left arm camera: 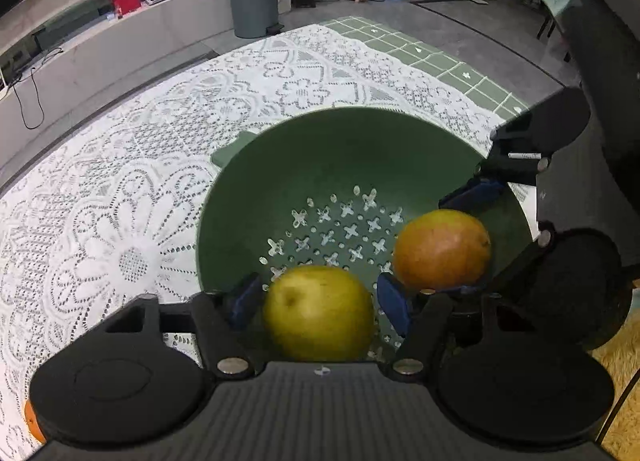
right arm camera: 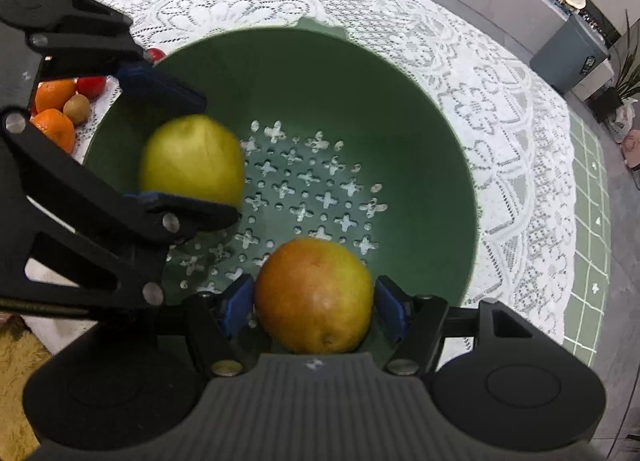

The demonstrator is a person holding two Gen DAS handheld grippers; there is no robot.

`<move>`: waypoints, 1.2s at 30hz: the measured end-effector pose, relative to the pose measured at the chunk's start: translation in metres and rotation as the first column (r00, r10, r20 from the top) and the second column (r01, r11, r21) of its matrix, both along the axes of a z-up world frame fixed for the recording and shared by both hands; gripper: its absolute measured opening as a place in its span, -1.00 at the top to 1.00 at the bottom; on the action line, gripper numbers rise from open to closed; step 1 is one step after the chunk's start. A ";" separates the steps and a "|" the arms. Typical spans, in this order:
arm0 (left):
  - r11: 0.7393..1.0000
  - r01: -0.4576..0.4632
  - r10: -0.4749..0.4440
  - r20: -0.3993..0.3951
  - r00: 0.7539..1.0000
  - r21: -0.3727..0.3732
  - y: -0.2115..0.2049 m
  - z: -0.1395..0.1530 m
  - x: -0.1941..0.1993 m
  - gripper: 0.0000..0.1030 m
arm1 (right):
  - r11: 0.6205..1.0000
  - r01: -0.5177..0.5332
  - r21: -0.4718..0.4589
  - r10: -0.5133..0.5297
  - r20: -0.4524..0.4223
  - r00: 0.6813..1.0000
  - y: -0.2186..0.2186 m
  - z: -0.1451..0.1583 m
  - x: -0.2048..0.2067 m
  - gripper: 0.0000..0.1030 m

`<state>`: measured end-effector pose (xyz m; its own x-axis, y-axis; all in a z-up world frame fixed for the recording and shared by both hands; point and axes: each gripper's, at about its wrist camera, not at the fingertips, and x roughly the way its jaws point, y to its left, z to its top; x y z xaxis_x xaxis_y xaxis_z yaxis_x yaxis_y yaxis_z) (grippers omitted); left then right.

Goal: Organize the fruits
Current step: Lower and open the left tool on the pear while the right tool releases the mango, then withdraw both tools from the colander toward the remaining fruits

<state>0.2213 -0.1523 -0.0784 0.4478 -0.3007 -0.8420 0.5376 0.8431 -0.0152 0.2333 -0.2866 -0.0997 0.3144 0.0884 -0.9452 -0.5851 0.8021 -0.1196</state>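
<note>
So we've got both grippers down inside the colander point(left arm camera: 340, 149), each with a fruit between its jaws. The left gripper point(left arm camera: 318, 303) sits around the yellow fruit point(left arm camera: 320, 311) at the bottom middle of its own view. There's a visible gap between the blue pads point(left arm camera: 394, 303) and the skin on both sides, so we'd call those jaws open around it, not clamping. The right gripper point(right arm camera: 314, 307) has the orange-red fruit point(right arm camera: 314, 297) with both pads right up against it, so that one looks gripped.

Progress-wise, we'd say two fruits are basically in the colander, one apparently let go and the other not released yet. What's left: a small pile in the upper left of the right view, beside the colander rim, with tangerines point(right arm camera: 54, 109), a kiwi point(right arm camera: 77, 108) and small red fruits point(right arm camera: 91, 86). So we're maybe a third of the way, judging by count.

Room to move: the colander floor is mostly bare toward the far wall, plenty of space there. The tight spot is between the two grippers, which sit near each other over the near half. The lace-covered surface point(left arm camera: 120, 181) around the colander is wide open, and its edge is well away toward the top of both views.
</note>
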 end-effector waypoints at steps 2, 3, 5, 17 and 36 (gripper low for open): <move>1.000 -0.015 0.015 -0.014 1.000 -0.010 0.003 0.000 0.002 -0.45 | 1.000 0.002 0.004 -0.002 0.003 1.000 0.000 0.003 -0.001 -0.28; 1.000 -0.020 0.019 -0.018 1.000 -0.013 0.004 0.000 0.002 -0.45 | 1.000 0.003 0.004 -0.003 0.006 1.000 0.000 0.004 -0.001 -0.28; 1.000 -0.018 0.018 -0.015 1.000 -0.010 0.005 0.000 0.001 -0.45 | 1.000 0.005 0.005 -0.005 0.008 1.000 0.000 0.006 -0.001 -0.28; 0.998 -0.042 0.042 0.002 0.999 -0.036 0.010 0.017 -0.011 -0.45 | 1.000 0.026 -0.003 -0.026 0.050 0.998 -0.002 0.020 -0.007 -0.48; 0.994 -0.101 0.106 0.148 0.983 -0.042 0.037 0.070 -0.062 -0.45 | 0.946 0.263 0.189 -0.310 0.291 0.905 -0.002 0.063 -0.068 -0.67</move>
<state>0.1593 -0.1158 -0.0084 0.5980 -0.2736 -0.7534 0.4460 0.8945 0.0291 0.1651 -0.2890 -0.0372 0.6231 0.0761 -0.7784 -0.2791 0.9514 -0.1303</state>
